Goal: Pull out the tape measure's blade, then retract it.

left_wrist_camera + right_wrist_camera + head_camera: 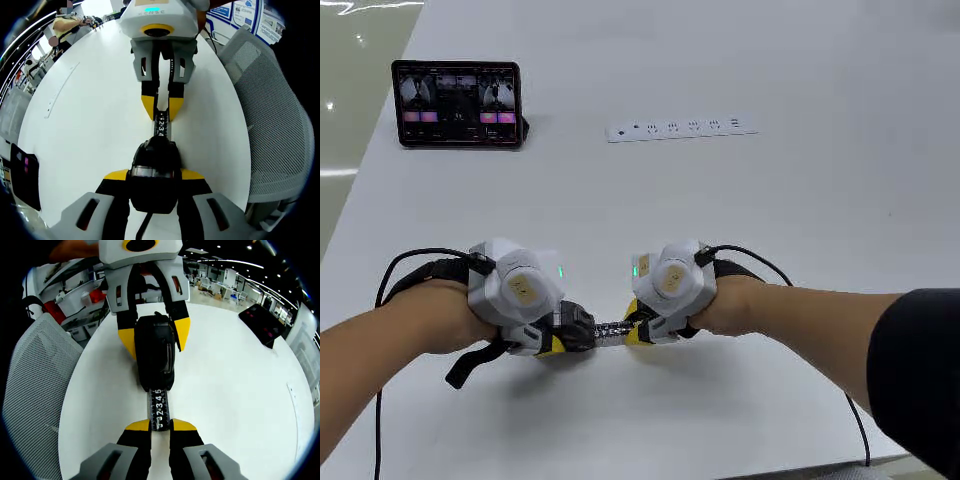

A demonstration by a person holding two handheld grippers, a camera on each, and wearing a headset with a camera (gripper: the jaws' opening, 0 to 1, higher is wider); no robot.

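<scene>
Clamping the black tape measure case [152,165] between the left gripper [154,176] jaws; pinching the short pulled-out blade [159,410] in the right gripper [161,426], tip hidden between those jaws. Held low over the white table [720,200], possibly touching it. Farther back on the table, well apart from the work: tablet [457,103] and power strip [680,128]; mesh chair [270,115] beside the table edge.

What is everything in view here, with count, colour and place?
table: one, white, under everything
tablet: one, black, far left
power strip: one, white, far centre
chair: one, grey mesh, beside table
tape measure: one, black, in left tongs
blade: one, dark, numbered, short stretch out, pinched by right tongs
left tongs, right tongs: grey, yellow tips, facing each other
hands: two, holding tongs
</scene>
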